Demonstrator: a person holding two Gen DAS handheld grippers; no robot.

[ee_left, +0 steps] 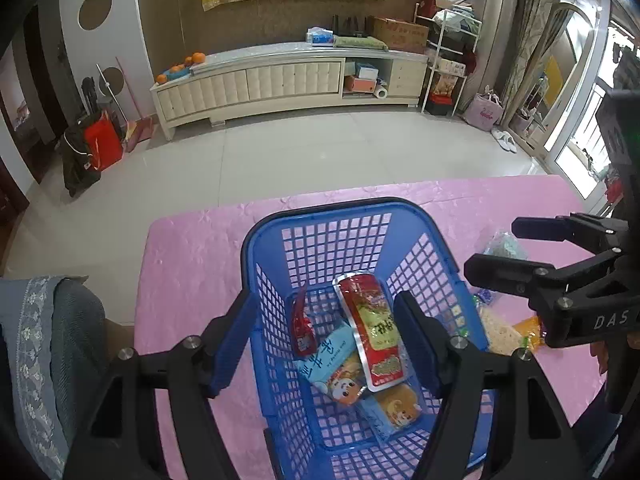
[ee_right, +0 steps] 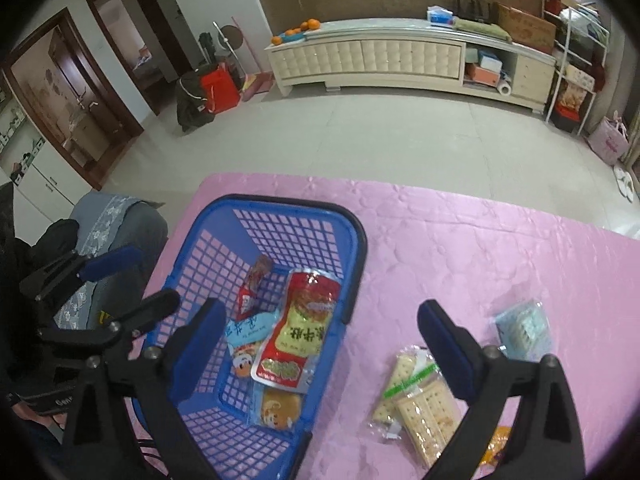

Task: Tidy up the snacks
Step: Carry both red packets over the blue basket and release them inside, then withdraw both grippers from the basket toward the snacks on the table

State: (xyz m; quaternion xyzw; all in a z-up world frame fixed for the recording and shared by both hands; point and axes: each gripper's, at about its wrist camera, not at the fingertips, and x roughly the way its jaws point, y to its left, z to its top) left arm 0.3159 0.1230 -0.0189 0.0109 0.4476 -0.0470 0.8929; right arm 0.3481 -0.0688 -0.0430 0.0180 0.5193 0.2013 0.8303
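Note:
A blue plastic basket [ee_left: 344, 216] [ee_right: 280, 204] stands on the pink tablecloth [ee_left: 192, 264] [ee_right: 460, 240]. Inside lie a large red and green snack pack [ee_left: 372, 328] [ee_right: 300, 324], a small red packet [ee_left: 302, 330] [ee_right: 252, 286], a light blue packet [ee_left: 326, 356] [ee_right: 246, 330] and an orange cake packet [ee_left: 396, 404] [ee_right: 278, 406]. My left gripper [ee_left: 324, 340] hovers open and empty over the basket. My right gripper [ee_right: 320, 344] is open and empty, above the basket's right rim. Cracker packs [ee_right: 416, 396] [ee_left: 500, 332], a pale blue-green packet [ee_right: 522, 328] [ee_left: 504, 244] and an orange packet [ee_right: 496, 448] [ee_left: 528, 330] lie on the cloth to the right.
A chair with a grey-blue cover [ee_left: 44, 340] [ee_right: 112, 224] stands at the table's left side. Beyond the table's far edge is tiled floor [ee_left: 300, 152] and a long cream cabinet [ee_left: 288, 80] [ee_right: 400, 60] against the wall.

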